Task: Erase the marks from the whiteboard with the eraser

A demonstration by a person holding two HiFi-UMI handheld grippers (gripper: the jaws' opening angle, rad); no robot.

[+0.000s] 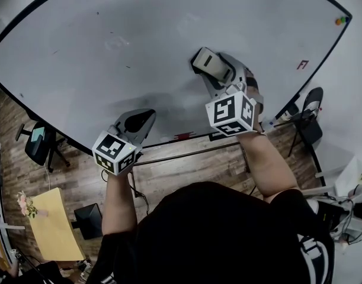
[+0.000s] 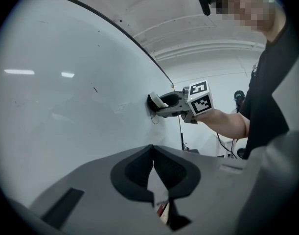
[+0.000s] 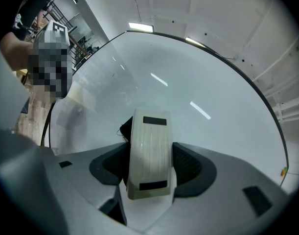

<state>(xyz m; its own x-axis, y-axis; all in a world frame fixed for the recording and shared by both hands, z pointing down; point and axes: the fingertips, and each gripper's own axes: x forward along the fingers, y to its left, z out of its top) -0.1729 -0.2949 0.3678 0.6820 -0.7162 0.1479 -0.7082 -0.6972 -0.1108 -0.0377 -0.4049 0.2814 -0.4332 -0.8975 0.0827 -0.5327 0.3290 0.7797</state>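
A large whiteboard (image 1: 139, 46) fills the head view, with faint marks (image 1: 117, 41) on its upper middle. My right gripper (image 1: 213, 70) is shut on a cream eraser (image 3: 149, 153), whose dark felt face presses against the board (image 3: 188, 92). The eraser (image 1: 205, 61) sits near the board's lower middle. In the left gripper view the right gripper (image 2: 161, 103) shows touching the board (image 2: 66, 82). My left gripper (image 1: 136, 123) is lower, by the board's bottom edge; its jaws meet with nothing between them (image 2: 153, 173).
Small magnets (image 1: 340, 21) sit at the board's far right and a red mark (image 1: 302, 64) below them. Wood floor (image 1: 186, 158) lies beneath, with a black chair (image 1: 38, 144), another chair (image 1: 308, 120) and a yellow table (image 1: 50, 223).
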